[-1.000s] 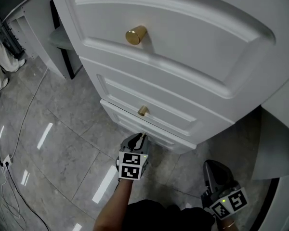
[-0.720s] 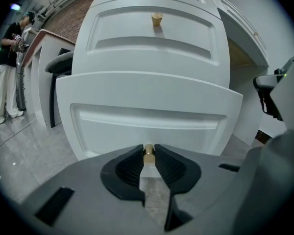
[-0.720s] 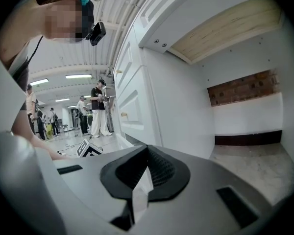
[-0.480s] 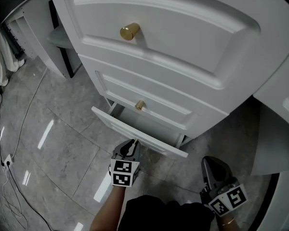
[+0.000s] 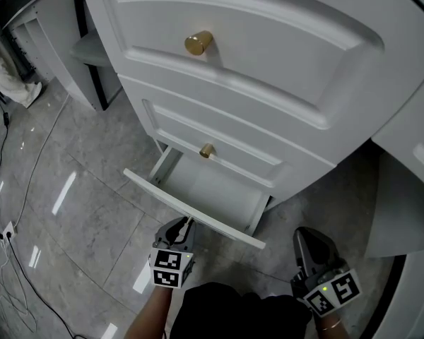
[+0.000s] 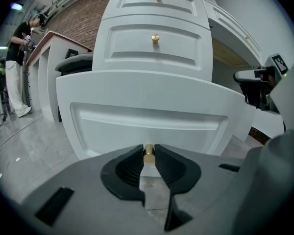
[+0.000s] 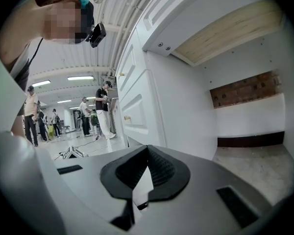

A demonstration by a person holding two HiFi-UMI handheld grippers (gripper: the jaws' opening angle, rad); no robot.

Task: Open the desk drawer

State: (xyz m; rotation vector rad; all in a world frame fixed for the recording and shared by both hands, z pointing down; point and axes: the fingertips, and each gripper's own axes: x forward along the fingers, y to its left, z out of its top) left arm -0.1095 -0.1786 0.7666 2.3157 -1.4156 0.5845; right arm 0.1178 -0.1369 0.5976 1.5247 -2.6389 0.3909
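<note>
Gleaming grey tile floor (image 5: 85, 196), brick wall (image 6: 81, 13) far behind, white desk (image 5: 268, 62) with brass knobs (image 5: 198, 42), bottom drawer (image 5: 198, 216) pulled out near the person, left tool (image 5: 186, 226) grasping its knob (image 6: 149, 151), right tool (image 5: 309, 244) clenched, empty, low right.

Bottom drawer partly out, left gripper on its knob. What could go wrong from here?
1. Slip: the left hand-held gripper pinches only the small gold knob near its pad tips; a harder pull could pop it off.
2. Overpull: the bottom drawer stands well out; more travel may hit its stop or drop it.
3. Clearance: the right hand-held gripper, shut and empty, sits low near the drawer front's right end and might get bumped.
</note>
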